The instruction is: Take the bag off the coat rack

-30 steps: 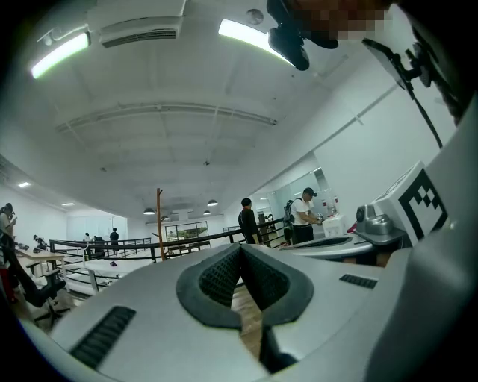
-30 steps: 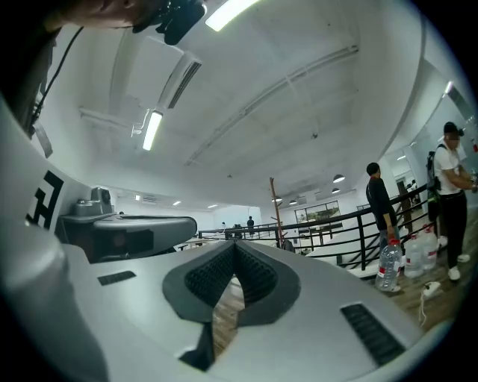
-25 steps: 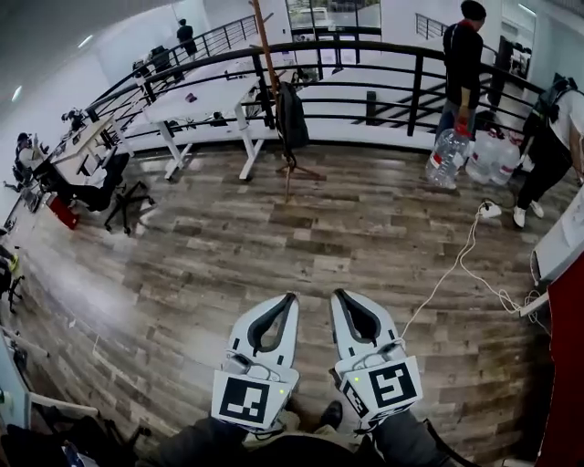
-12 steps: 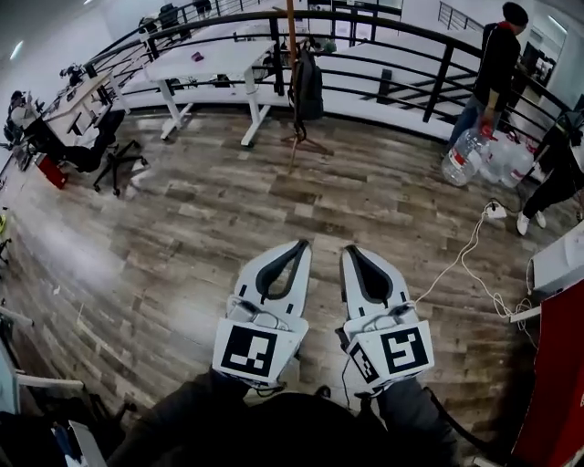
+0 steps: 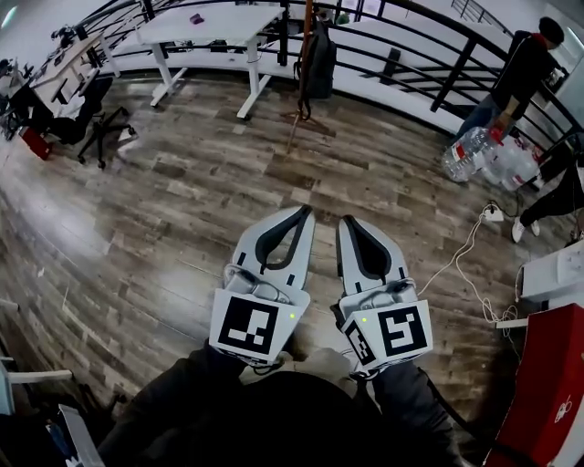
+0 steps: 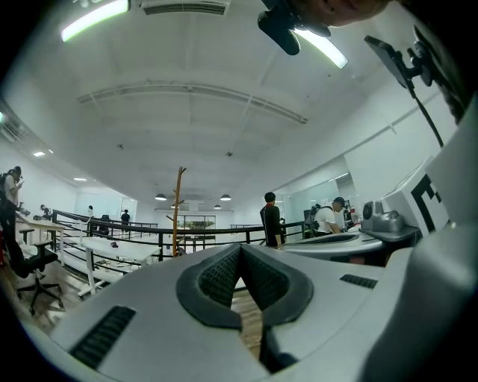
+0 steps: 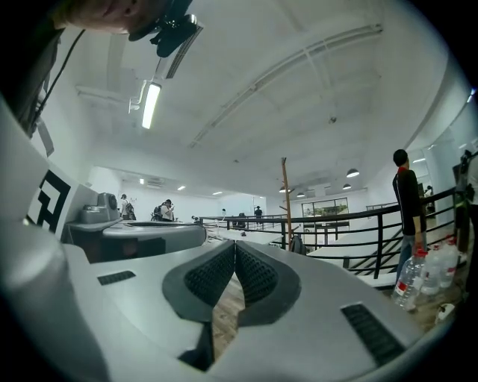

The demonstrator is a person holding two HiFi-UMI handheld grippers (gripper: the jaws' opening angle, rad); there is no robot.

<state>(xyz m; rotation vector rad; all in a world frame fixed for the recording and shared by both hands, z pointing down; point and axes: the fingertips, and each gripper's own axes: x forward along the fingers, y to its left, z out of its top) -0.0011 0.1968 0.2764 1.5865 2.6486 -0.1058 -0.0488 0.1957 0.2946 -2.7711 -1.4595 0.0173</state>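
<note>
Floor [image 5: 182, 210]: wood planks, streaky grain, slight sheen. Railing [image 5: 461, 75]: black metal, smooth. Coat rack [image 5: 308, 14]: bare wood. Bag [image 5: 318, 59]: dark matt cloth. Bottles [image 5: 464, 150]: clear plastic.

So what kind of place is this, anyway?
Probably an open-plan office on an upper floor: white desks with office chairs, a black railing along the edge, and a coat rack with a bag hanging on it.
</note>
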